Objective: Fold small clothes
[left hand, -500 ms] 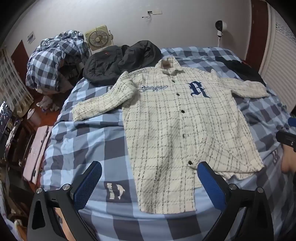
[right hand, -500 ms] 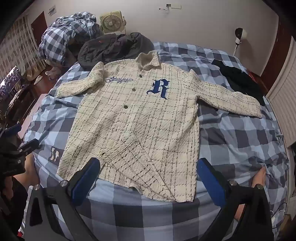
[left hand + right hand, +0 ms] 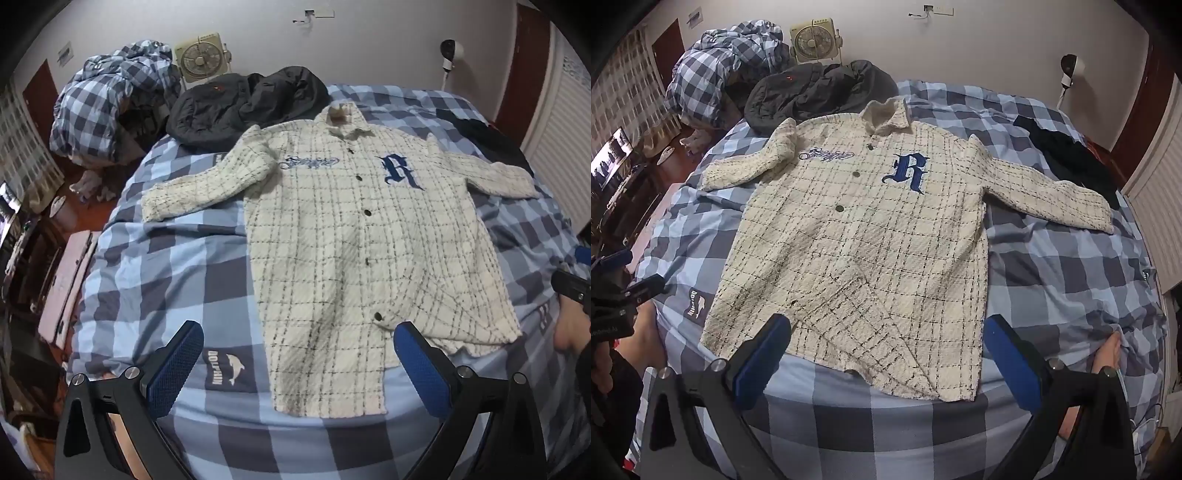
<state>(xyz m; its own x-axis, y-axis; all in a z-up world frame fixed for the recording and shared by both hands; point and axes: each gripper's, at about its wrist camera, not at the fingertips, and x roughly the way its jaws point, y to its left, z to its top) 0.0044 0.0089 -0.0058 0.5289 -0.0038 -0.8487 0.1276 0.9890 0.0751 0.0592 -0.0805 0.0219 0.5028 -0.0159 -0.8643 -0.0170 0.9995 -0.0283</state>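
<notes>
A cream plaid button-up shirt with a blue letter R lies flat, front up, on the blue checked bed, both sleeves spread out; it also shows in the right wrist view. My left gripper is open and empty, hovering above the shirt's lower left hem. My right gripper is open and empty, above the lower right hem, where one front corner lies folded over. Part of the right gripper shows at the left wrist view's right edge; part of the left gripper shows at the right wrist view's left edge.
A dark jacket lies at the bed's head beside the shirt collar. A black garment lies at the far right. A checked duvet heap and a fan stand beyond the bed's left corner. The bed cover surrounds the shirt.
</notes>
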